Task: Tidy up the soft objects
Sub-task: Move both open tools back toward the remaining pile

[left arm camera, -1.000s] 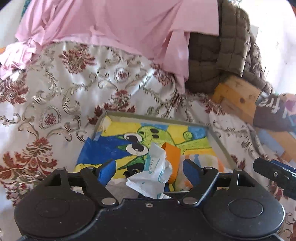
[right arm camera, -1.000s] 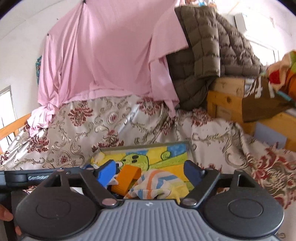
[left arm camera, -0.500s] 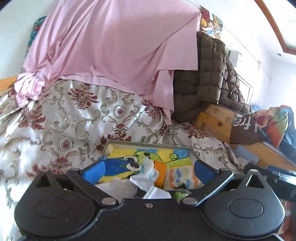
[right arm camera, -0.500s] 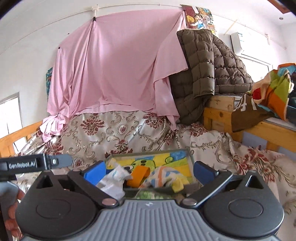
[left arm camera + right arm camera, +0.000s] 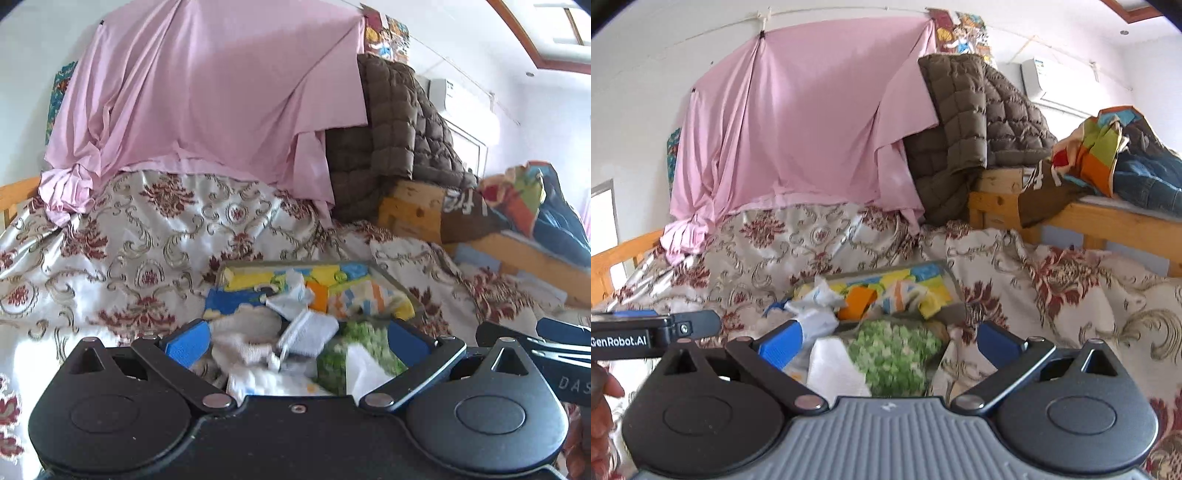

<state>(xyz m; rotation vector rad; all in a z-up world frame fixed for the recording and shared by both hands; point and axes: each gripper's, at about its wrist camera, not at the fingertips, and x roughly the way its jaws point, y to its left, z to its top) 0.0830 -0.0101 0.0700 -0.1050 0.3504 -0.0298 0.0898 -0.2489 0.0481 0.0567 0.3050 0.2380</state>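
Both grippers tilt slightly downward over the bed, side by side. The left gripper (image 5: 295, 341) and right gripper (image 5: 888, 343) each have jaws spread wide, gripping nothing. Just beyond them, 1 tray (image 5: 391, 281) lies on the floral bedspread (image 5: 122, 258), piled with soft objects (image 5: 306, 328): 1 green cloth (image 5: 894, 350), 1 orange piece (image 5: 858, 301), several white ones.

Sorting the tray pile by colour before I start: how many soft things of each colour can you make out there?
Green fuzzy cloth: 1
Orange piece: 1
Orange-and-blue striped cloth: 1
White or pale pieces: at least 3; blurred, overlapping
Total: at least 6
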